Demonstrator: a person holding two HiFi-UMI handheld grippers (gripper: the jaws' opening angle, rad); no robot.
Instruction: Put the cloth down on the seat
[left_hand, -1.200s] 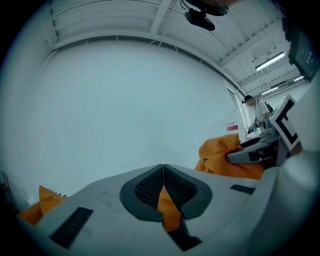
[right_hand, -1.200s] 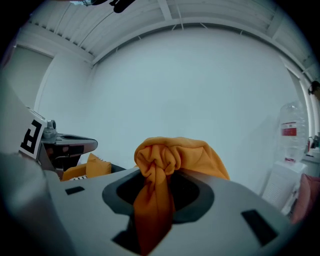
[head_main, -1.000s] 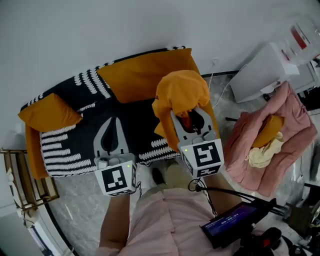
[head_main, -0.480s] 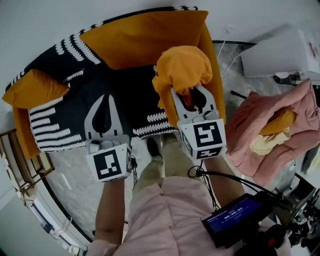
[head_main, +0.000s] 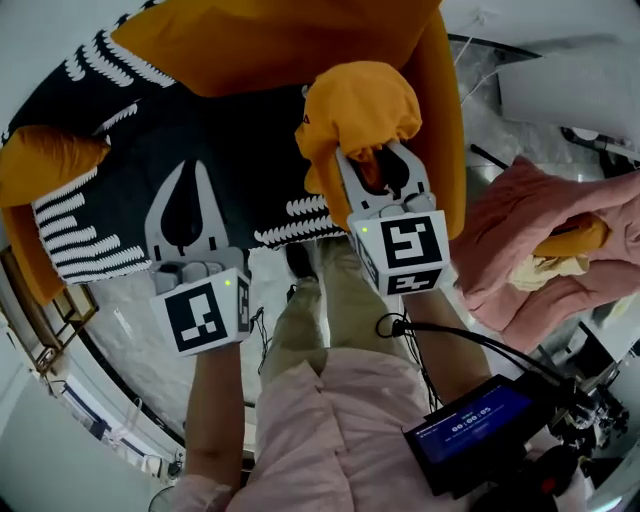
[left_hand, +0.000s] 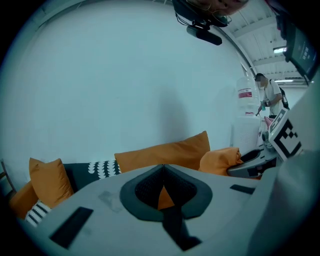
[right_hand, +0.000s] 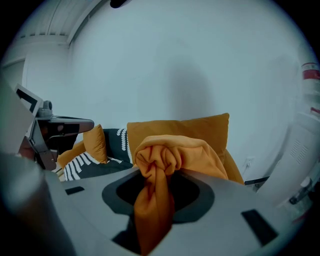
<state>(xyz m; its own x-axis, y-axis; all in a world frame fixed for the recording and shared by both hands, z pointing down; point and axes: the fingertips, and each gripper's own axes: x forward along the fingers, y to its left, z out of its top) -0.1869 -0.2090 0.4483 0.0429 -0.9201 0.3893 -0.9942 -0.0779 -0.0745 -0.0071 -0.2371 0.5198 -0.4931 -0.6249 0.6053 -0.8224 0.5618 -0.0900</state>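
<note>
My right gripper (head_main: 372, 160) squeezes the orange cloth (head_main: 358, 100) over the black seat (head_main: 255, 165). My left gripper (head_main: 186, 170) is pinched closed, empty. A pink blanket (head_main: 520, 250), I think, lies nearby.

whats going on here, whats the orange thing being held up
A person stands in front of a sofa with a gripper in each hand. The right gripper is shut on a bunched orange cloth and holds it up near the sofa's black and white seat; the cloth is not yet laid on it. The left gripper is shut and empty, hovering alongside over the front of the seat.
</note>
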